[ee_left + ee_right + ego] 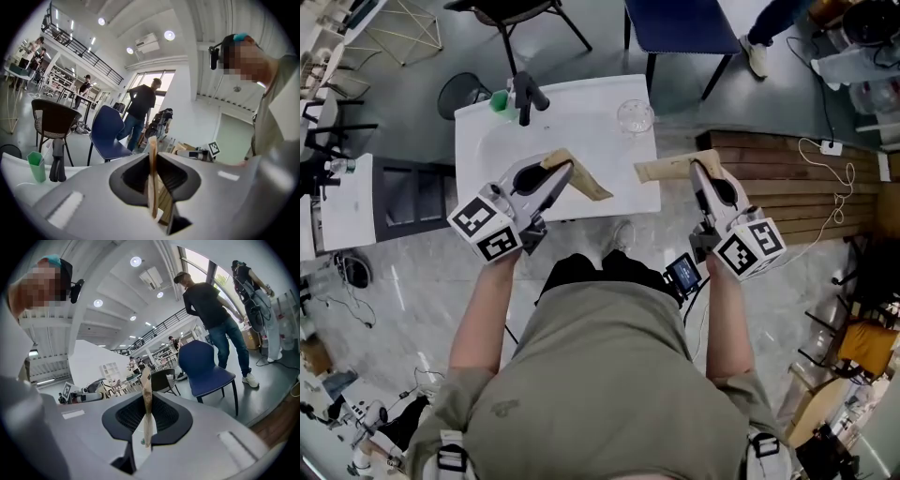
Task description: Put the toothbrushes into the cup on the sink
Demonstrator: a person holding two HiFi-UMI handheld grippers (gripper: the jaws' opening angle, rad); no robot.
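Sink (581, 127) near left tool (566, 171) with packet (592, 186)

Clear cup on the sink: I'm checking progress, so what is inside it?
Nothing shows inside the clear cup, and nothing covers its open top. The left gripper clamps one tan packet, and the right gripper clamps another, both apart from it.

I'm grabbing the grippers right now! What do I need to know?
Left gripper: fingers shut on a tan packet, above the white sink's front edge.
Right gripper: fingers shut on a second tan packet, at the sink's right edge.
Cups: green cup beside the black faucet, clear glass at the back right.
Done: both packets are in hand.
Left: neither packet is in a cup yet.
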